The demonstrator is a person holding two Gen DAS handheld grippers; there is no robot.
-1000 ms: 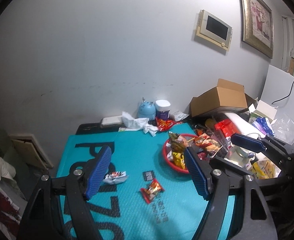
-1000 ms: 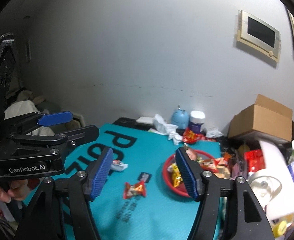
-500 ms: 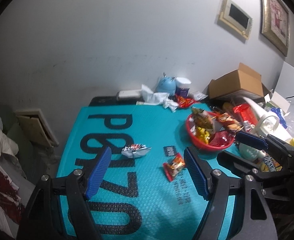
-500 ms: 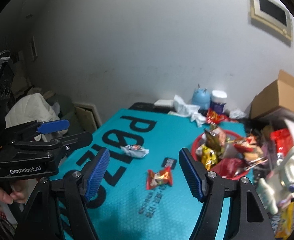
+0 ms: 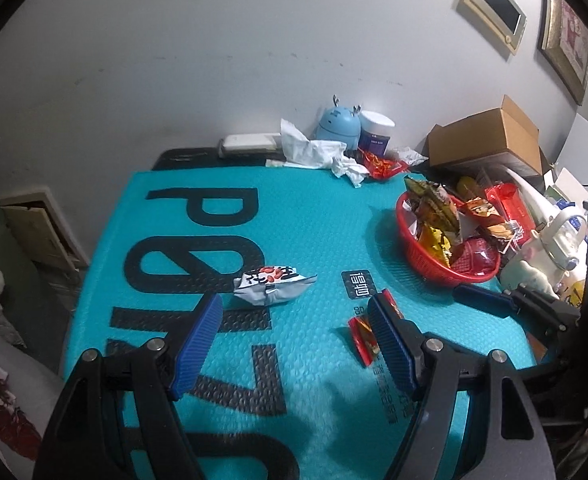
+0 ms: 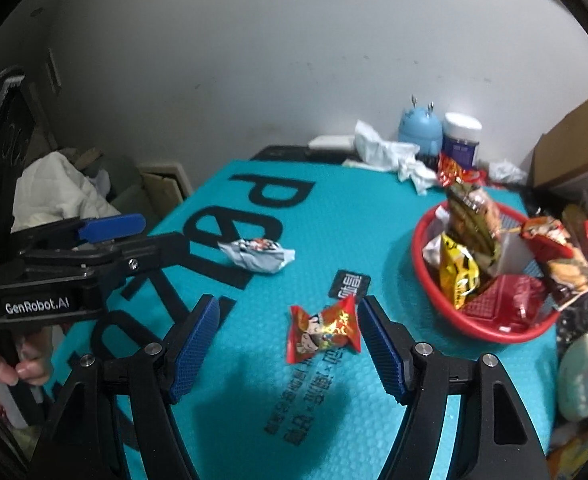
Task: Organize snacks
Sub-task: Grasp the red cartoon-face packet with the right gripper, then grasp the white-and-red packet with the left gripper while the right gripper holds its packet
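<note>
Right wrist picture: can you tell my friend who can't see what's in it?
The right tool hangs open over a red candy packet on a teal mat. A white packet lies farther back, and a red basket of snacks sits at the right.

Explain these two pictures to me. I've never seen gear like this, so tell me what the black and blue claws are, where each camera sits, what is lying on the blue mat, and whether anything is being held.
There is no robot here: a person holds a hand-operated claw in each hand. Each claw carries a wide-angle camera that looks forward along its two blue-padded fingers.

One picture comes from the left gripper, the other from the right gripper.

On the teal mat lie two loose snacks: a white snack packet and a red candy packet. A red basket at the mat's right edge already holds several snacks. Tissues, a small blue gadget and a jar stand by the wall.

Both claws are open and hold nothing. The right one's jaws have just been opening, with nothing gripped.
</note>
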